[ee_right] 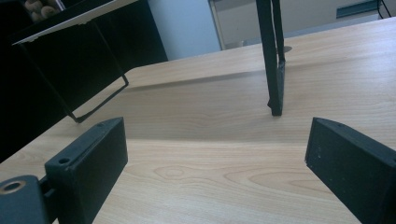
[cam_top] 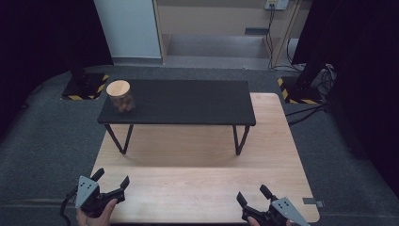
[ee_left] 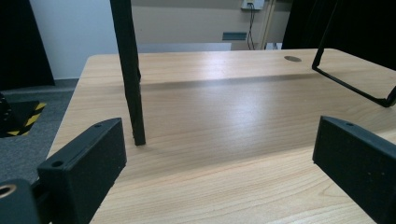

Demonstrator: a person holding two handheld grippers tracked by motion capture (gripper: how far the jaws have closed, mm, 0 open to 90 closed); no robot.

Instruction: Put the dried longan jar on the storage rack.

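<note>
jar (cam_top: 120, 96): on bench (cam_top: 188, 101), far left end
bench: on surface (cam_top: 197, 183), back half, legs standing on it
left tongs (cam_top: 111, 181): near left corner of surface, well before jar
right tongs (cam_top: 252, 194): near right edge of surface, well apart from left tongs
floor (cam_top: 47, 141): around surface

Left tool (cam_top: 111, 182) jaws wide apart; right tool (cam_top: 251, 194) likewise.

A black bench (cam_top: 188, 101) stands on the wooden table (cam_top: 202, 183), bearing a cork-lidded jar (cam_top: 120, 96)
</note>
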